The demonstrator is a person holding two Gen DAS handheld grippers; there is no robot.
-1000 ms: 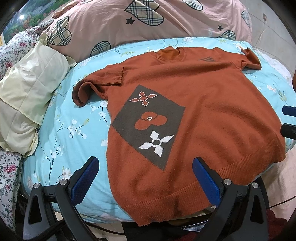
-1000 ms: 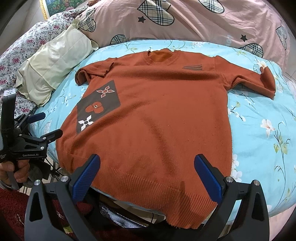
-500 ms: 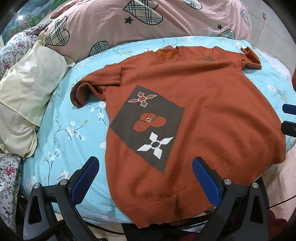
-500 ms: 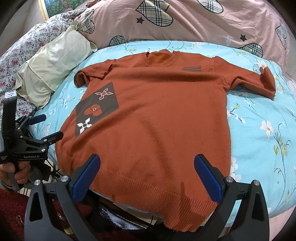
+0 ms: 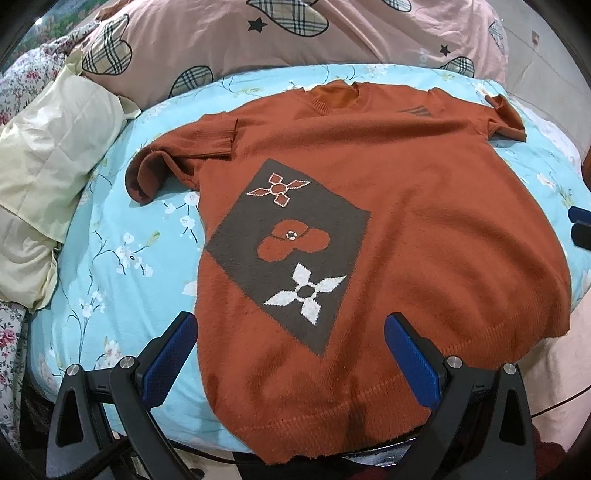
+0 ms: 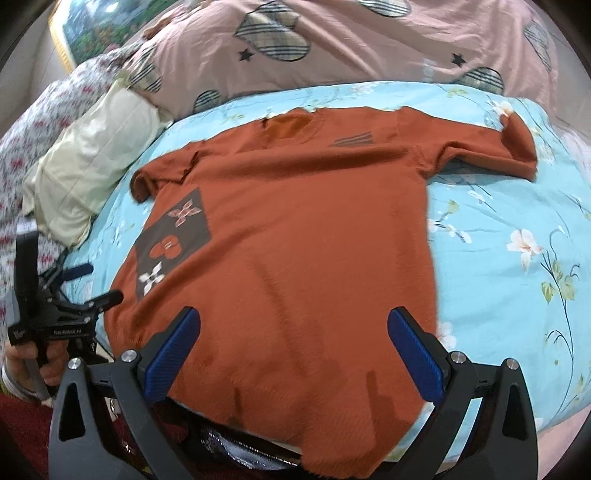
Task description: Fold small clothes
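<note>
A rust-orange short-sleeved knit sweater [image 5: 424, 221] lies spread flat, front up, on a light blue floral sheet [image 5: 122, 258]. It has a grey patch with flower motifs [image 5: 291, 254]; its hem hangs over the near edge. It also shows in the right wrist view [image 6: 295, 258]. My left gripper [image 5: 291, 354] is open and empty, over the hem's left part. My right gripper [image 6: 293, 343] is open and empty, over the hem's right part. The left gripper also shows in the right wrist view [image 6: 70, 288], at the left.
A cream pillow [image 5: 48, 177] lies left of the sweater. A pink quilt with plaid hearts [image 5: 295, 33] is bunched behind it. The sheet is bare right of the sweater [image 6: 517, 258]. Floral bedding [image 6: 55, 110] lies at the far left.
Both grippers have moved forward and lower toward the sweater's hem. The sweater has not moved. Both stay open.
</note>
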